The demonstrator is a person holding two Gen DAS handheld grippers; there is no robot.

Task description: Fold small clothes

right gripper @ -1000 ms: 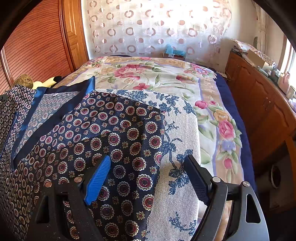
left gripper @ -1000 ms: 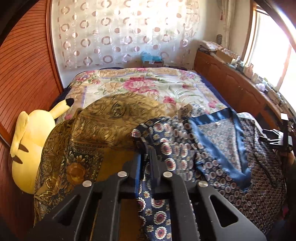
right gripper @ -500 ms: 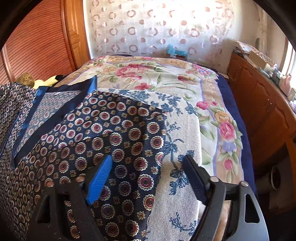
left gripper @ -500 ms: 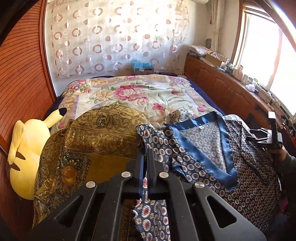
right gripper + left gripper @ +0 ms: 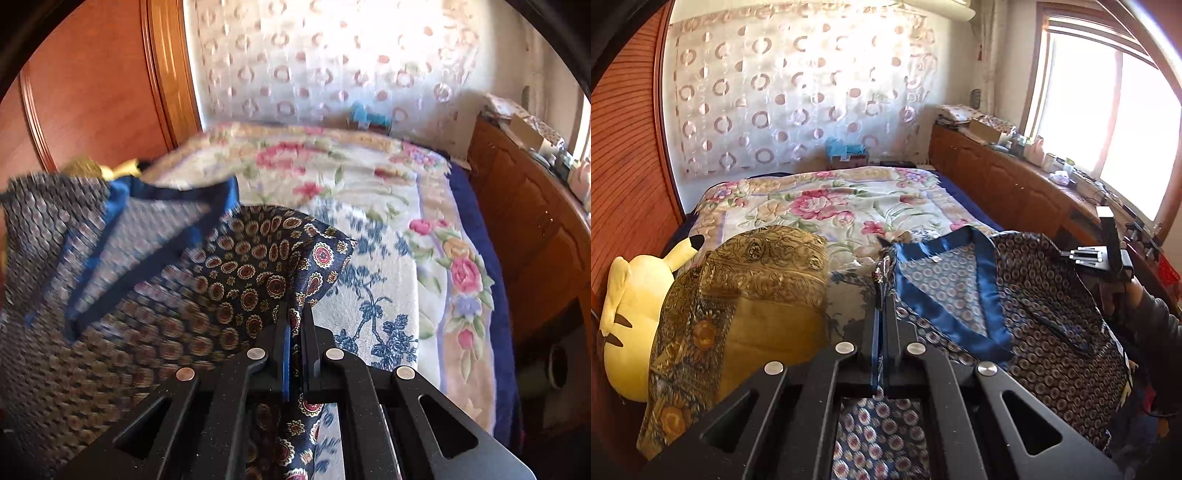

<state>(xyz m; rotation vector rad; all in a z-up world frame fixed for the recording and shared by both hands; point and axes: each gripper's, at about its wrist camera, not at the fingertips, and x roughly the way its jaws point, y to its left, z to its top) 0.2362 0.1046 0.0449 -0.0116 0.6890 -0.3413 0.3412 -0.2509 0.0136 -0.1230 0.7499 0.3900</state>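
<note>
Patterned garment — clamped by left hand-held gripper and right hand-held gripper.

Navy medallion-print garment — seemingly blue-trimmed.

navy medallion-print garment — lifted, spread over bed

1. Left gripper: matte black angular linkage arms, round silver rivets, blue pad lining
2. Right gripper: the same black frame, silver rivets, blue pad
3. Dark grey sleeve
</note>
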